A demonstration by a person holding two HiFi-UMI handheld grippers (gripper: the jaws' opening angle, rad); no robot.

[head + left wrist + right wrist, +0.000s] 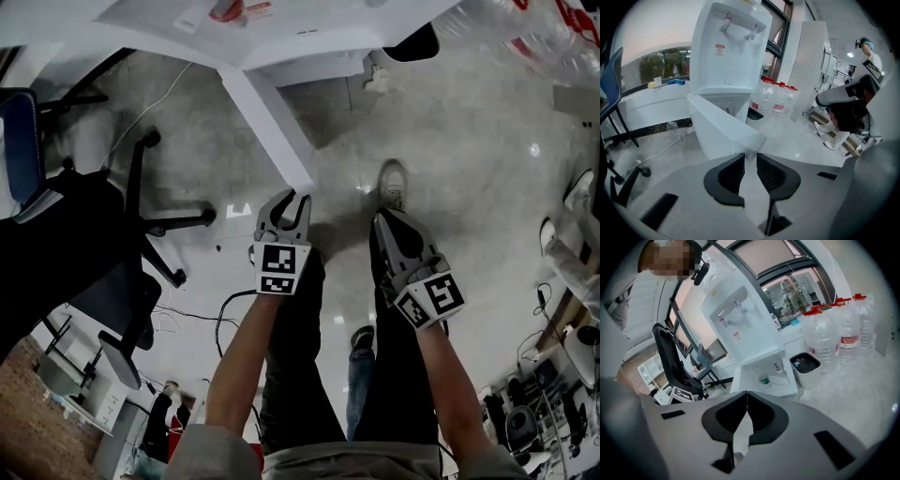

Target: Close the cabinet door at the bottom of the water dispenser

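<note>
While the cabinet door (723, 130) hangs wide open at the foot of the white water dispenser (729, 51), its free edge reaches out to just ahead of the left gripper (750, 157). That gripper's jaws are spread a little w/ nothing pinched; whether the tips touch the door edge can't be told. From the head view the door (272, 127) shows as a white slab running from the dispenser (281, 28) toward the left gripper (289, 199). The right gripper (746, 393) has its jaws pressed together at the tips, empty, pointing at the dispenser's open lower compartment (771, 376), where a few small items sit inside.

Beside the dispenser: a small white bin (806, 364), then a row of big clear water bottles (836, 326) w/ red caps. The floor (469, 141) is pale grey, glossy, w/ light spots reflected. A cable (661, 146) trails across it nr the wall. A black office chair (127, 234) stands on the left side of the head view. Windows run behind the dispenser, and another person (868, 51) stands far off at the right of the left gripper view.
</note>
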